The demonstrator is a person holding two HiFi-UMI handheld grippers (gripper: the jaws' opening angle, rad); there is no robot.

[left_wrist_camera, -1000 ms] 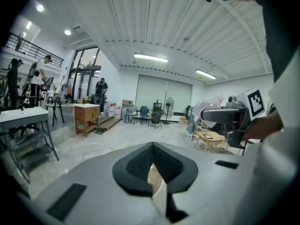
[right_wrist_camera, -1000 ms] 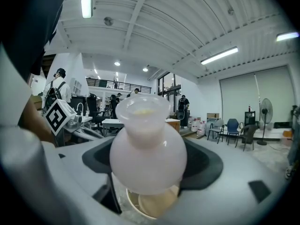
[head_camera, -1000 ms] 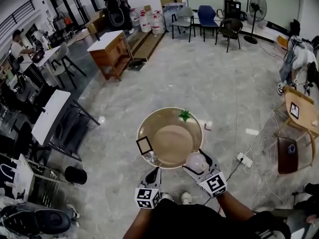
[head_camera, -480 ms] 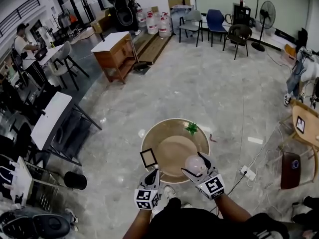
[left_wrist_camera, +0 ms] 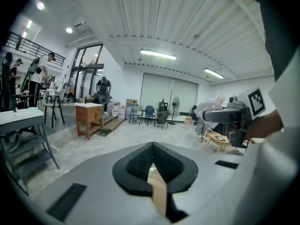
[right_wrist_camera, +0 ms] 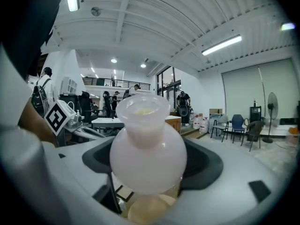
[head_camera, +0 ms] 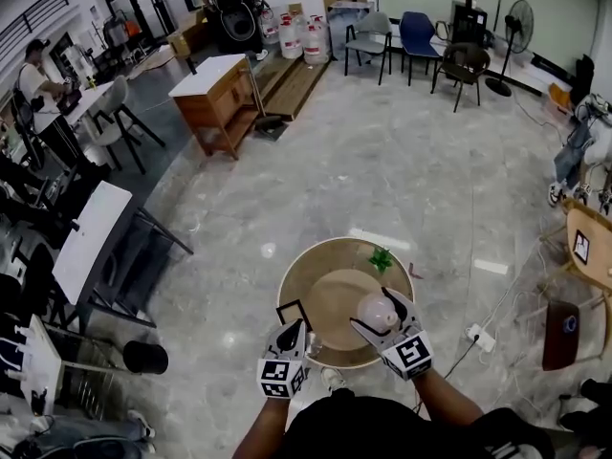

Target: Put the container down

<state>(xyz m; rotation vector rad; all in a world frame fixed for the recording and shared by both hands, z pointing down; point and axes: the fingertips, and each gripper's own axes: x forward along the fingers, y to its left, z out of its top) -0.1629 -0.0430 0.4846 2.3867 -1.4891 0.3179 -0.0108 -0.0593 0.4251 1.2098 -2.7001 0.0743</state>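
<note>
Container (right_wrist_camera: 147,149) poised above counter (head_camera: 330,273)
Right claw (head_camera: 374,313) grips it upright, ready to lower — left claw (left_wrist_camera: 152,167) closed, empty

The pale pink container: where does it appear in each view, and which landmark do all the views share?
Head view: the container is lower centre, in the right tongs, over the round tray.
Left gripper view: far right, mid-height.
Right gripper view: centre, between the tongs.
Shared landmark: the standing fan.

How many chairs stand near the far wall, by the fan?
3: a grey chair, a blue chair beside it, and a dark chair nearest the fan. More may be hidden.
</note>
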